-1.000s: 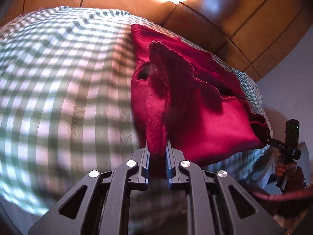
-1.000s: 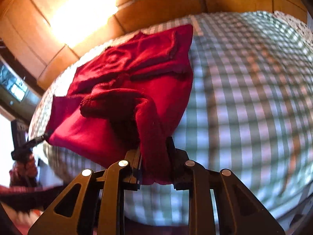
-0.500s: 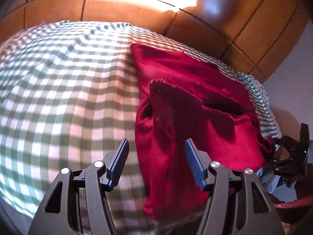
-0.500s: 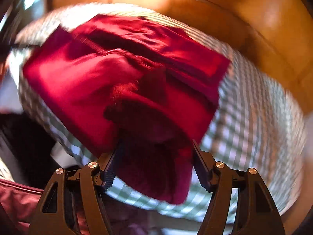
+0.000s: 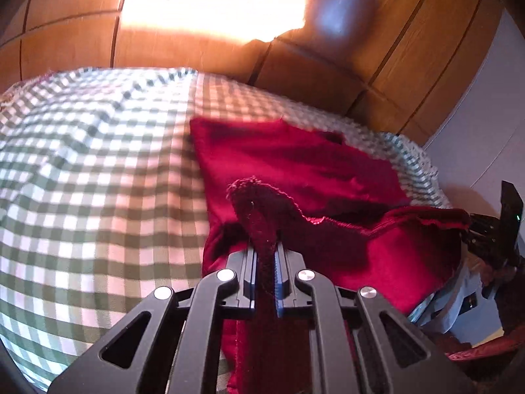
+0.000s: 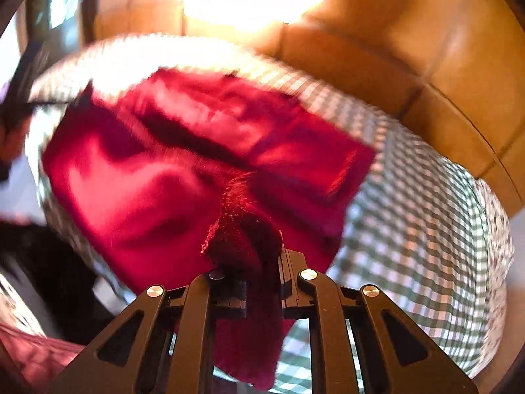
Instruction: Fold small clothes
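A red garment lies partly folded on a table under a green-and-white checked cloth. My left gripper has its jaws closing tight on a raised fold at the garment's near edge, and the pads press the fabric. In the right wrist view the same garment is blurred. My right gripper has its jaws closing on a bunched fold of it, with cloth hanging below the fingers. The right gripper also shows at the garment's far right corner in the left wrist view.
Wooden wall panels rise behind the table, with a bright glare above. The checked cloth stretches to the right of the garment. A person's pink clothing is at the lower left.
Both grippers let go of the garment and opened wide half a second ago. Now both are shut again on folds of its near edge, and both have risen.
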Action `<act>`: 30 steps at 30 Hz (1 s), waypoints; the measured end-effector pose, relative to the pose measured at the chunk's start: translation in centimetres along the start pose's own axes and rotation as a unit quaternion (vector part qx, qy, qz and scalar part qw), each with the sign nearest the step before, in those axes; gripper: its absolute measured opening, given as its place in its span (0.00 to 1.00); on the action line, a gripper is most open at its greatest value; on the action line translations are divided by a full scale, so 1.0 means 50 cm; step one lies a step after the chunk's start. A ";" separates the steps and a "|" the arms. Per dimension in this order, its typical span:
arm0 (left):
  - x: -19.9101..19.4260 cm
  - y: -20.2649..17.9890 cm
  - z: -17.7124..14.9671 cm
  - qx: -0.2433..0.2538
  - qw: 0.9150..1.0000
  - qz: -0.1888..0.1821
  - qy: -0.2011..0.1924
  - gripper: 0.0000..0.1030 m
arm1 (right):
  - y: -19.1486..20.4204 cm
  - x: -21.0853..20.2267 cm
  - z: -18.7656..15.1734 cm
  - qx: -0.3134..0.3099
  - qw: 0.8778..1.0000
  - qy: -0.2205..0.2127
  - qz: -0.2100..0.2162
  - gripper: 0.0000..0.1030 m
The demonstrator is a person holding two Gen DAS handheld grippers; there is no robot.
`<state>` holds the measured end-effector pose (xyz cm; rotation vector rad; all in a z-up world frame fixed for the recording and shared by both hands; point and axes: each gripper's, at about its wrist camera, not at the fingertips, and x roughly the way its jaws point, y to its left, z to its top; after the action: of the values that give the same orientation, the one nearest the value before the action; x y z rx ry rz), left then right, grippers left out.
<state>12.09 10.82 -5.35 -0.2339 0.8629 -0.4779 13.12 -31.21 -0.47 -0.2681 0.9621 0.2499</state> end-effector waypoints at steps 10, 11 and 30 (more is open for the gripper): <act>-0.007 0.014 0.169 -0.004 0.996 0.032 -0.079 0.07 | -0.182 0.013 0.140 0.159 0.983 -0.089 0.014 0.11; 0.012 0.017 0.192 -0.003 0.996 0.048 -0.078 0.07 | -0.193 0.037 0.159 0.167 0.982 -0.089 0.012 0.11; 0.318 0.105 0.275 -0.049 0.978 0.199 0.024 0.35 | -0.303 0.367 0.194 0.310 0.951 0.005 -0.018 0.63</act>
<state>33.15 7.66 -9.34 -0.1350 0.9549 -0.0675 35.57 -40.55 -8.75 0.2911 0.9973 -0.0951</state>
